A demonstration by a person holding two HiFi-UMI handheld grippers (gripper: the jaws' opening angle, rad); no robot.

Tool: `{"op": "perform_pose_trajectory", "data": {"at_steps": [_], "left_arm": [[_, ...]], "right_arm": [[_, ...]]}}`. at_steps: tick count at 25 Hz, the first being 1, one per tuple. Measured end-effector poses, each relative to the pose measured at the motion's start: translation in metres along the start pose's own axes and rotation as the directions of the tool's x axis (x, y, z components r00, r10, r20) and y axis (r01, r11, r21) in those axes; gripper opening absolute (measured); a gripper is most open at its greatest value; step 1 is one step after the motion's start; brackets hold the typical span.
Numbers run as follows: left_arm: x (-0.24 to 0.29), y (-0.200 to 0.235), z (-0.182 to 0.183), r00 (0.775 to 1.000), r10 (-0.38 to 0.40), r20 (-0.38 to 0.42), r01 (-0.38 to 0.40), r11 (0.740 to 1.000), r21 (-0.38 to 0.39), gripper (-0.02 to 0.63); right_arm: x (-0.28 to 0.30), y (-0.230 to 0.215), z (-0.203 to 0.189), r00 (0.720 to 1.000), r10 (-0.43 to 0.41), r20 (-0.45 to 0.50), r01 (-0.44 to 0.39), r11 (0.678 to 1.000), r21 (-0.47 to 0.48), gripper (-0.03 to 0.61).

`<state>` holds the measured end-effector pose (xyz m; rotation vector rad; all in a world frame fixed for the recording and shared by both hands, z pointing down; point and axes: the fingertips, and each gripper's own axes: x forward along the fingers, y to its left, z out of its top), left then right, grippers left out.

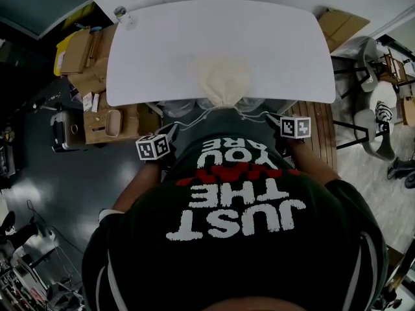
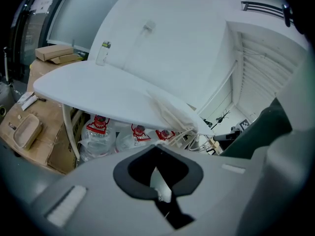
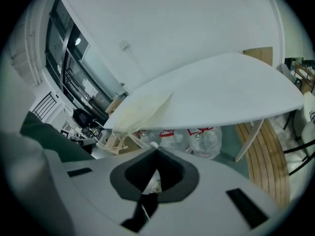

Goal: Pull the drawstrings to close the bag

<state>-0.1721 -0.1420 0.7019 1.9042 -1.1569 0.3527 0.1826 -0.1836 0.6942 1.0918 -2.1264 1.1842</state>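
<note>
The bag (image 1: pixel 224 76) is a small cream cloth sack lying flat on the white bench (image 1: pixel 162 44), with its neck gathered into a narrow pucker right at the near edge. Its pale drawstrings (image 2: pixel 184 134) leave the neck to either side and hang off the bench. One end is pinched in the closed left tongs (image 2: pixel 158 154), the other in the closed right tongs (image 3: pixel 155 154).

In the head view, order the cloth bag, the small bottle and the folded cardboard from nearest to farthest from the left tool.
From the left tool:
1. Cloth bag, at the middle of the near edge of the table.
2. Small bottle, on the table's far left corner.
3. Folded cardboard, beyond the far right corner.
</note>
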Motion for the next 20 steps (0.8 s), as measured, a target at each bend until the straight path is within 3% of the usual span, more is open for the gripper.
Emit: {"op": "perform_pose_trajectory", "data": {"at_steps": [20], "left_arm": [[0.000, 0.008, -0.014, 0.999, 0.023, -0.030, -0.022, 1.000, 0.011, 0.008]], "right_arm": [[0.005, 0.002, -0.003, 1.000, 0.015, -0.010, -0.016, 1.000, -0.012, 0.008]]}}
